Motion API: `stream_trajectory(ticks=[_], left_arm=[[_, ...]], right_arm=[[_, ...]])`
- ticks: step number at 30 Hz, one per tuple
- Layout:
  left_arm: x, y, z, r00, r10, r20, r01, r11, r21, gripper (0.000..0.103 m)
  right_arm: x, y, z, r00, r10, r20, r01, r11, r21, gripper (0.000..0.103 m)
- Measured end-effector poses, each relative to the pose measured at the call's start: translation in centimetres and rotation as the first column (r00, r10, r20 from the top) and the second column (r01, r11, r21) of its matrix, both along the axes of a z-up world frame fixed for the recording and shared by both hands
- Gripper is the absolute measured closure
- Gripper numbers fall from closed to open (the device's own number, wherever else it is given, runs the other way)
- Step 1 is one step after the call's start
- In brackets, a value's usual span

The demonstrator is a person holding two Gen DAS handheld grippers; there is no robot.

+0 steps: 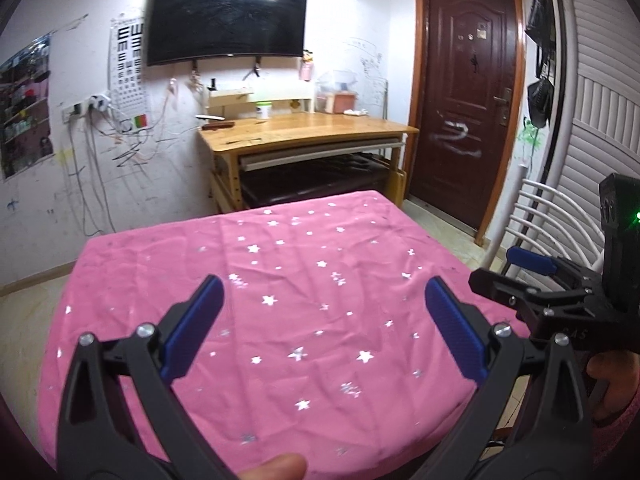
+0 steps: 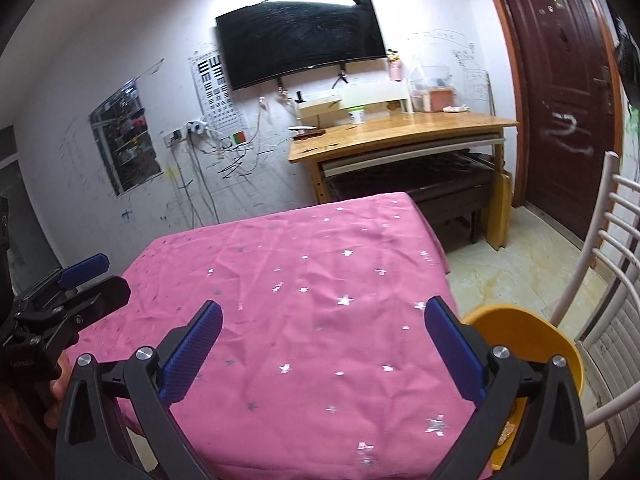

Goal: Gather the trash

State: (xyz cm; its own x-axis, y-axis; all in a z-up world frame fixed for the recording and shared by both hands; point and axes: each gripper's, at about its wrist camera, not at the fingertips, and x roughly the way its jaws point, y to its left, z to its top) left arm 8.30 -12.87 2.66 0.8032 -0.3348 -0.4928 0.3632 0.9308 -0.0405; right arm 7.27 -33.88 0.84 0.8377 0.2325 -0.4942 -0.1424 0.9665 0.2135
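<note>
Yellow bin (image 2: pixel 532 332) just beside right gripper (image 2: pixel 324 340).

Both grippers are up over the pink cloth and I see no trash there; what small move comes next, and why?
Probably tilt the right gripper toward the yellow bin to check it. Both it and the left gripper are open and empty, and the pink star-print tablecloth shows no litter.

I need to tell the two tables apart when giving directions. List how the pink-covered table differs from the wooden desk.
The pink-covered table stands near, under both grippers; the wooden desk stands against the far wall below the TV. The pink-covered table is draped in star-printed cloth; the wooden desk shows bare wood. The cloth is bare of objects; the desk carries boxes and small items along its back edge. Both have flat, roughly rectangular tops.
</note>
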Motion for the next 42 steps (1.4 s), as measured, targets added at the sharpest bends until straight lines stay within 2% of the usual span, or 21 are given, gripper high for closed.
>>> stream_trajectory(ticks=[18,42], left_arm=[[-1.0,6.4,-0.4,0.991,0.13,-0.018,-0.131,0.99,-0.059,0.006],[-1.4,7.9,-0.9,0.988,0.149,-0.036,-0.152,0.986,-0.075,0.006]], right_arm=[[-0.5,5.1,0.9,0.995,0.097,0.02,-0.095,0.994,-0.056,0.008],[-0.7,6.1,0.8,0.994,0.108,0.015,-0.107,0.992,-0.064,0.008]])
